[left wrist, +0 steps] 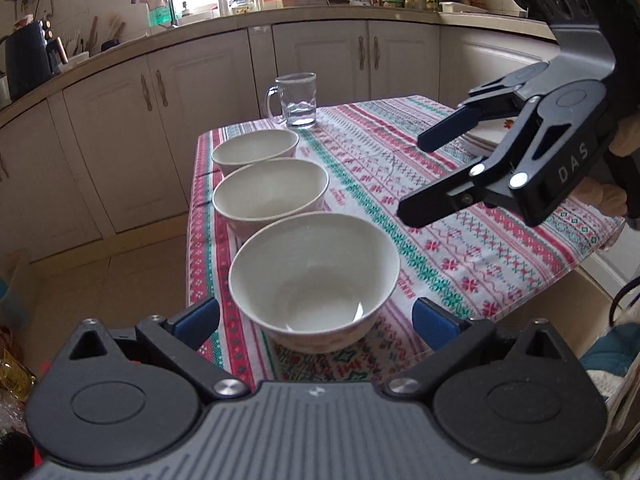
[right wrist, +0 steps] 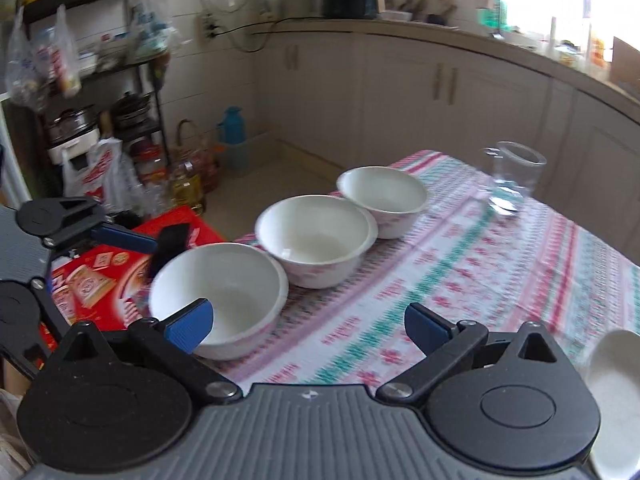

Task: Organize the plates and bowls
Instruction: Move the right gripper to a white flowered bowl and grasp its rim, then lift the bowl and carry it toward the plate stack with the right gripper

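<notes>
nearest bowl (left wrist: 314, 276): straight ahead of left gripper (left wrist: 316, 320), at the surface (left wrist: 460, 240) edge, first in a row of three.
left jaws: wide, flanking its rim.
right gripper (left wrist: 412, 178): wide, empty, farther off.

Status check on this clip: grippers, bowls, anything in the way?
Left gripper open, nearest bowl between its fingers, not gripped. Right gripper open, empty. Three bowls in a row on the table. Glass mug behind the row, clear of it.

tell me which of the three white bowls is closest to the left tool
The white ceramic bowl at the near end of the row, sitting right between the left tool's open blue fingers; the middle bowl and far bowl sit beyond it, toward the glass mug.
</notes>
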